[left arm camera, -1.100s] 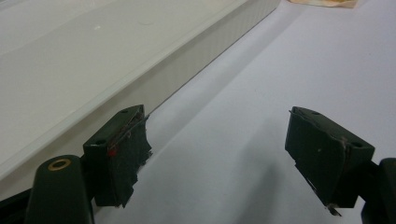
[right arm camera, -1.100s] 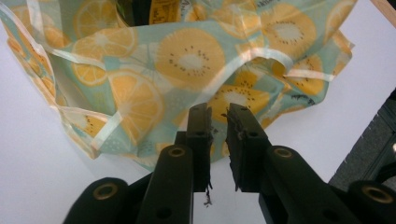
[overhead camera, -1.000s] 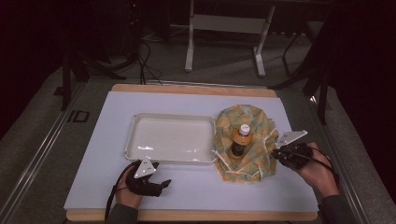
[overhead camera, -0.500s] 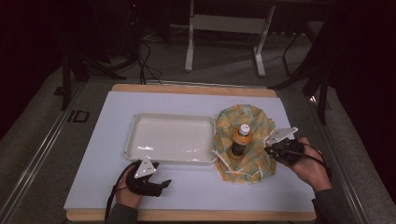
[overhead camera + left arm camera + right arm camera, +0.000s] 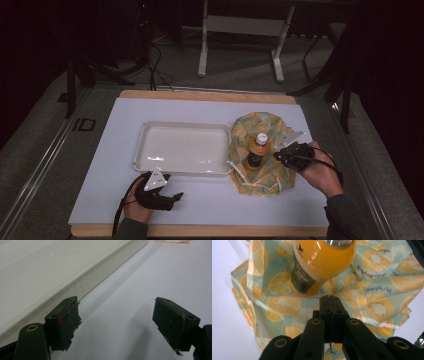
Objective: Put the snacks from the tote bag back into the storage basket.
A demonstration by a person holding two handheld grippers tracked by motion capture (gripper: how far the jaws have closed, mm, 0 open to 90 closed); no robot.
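Note:
An orange juice bottle [image 5: 257, 150] with a white cap stands on a lemon-print cloth [image 5: 249, 127] at the right of the white mat. My right gripper [image 5: 278, 156] is just right of the bottle, its jaws shut on a raised fold of that cloth. In the right gripper view the shut jaws [image 5: 329, 299] sit just below the bottle [image 5: 319, 265], and the cloth [image 5: 374, 297] runs taut to both sides. My left gripper [image 5: 172, 197] rests on the mat in front of the white tray [image 5: 142, 145]. It is open [image 5: 117, 317] with nothing between its pads.
The white tray [image 5: 50, 277] lies close to the left gripper's left jaw and has nothing in it. A white drawstring [image 5: 245, 180] trails at the cloth's front edge. The mat [image 5: 210, 200] lies on a wooden board, with dark floor and a metal stand beyond.
My right gripper has moved left over the cloth toward the bottle and closed on the fabric. The left gripper has stayed where it was.

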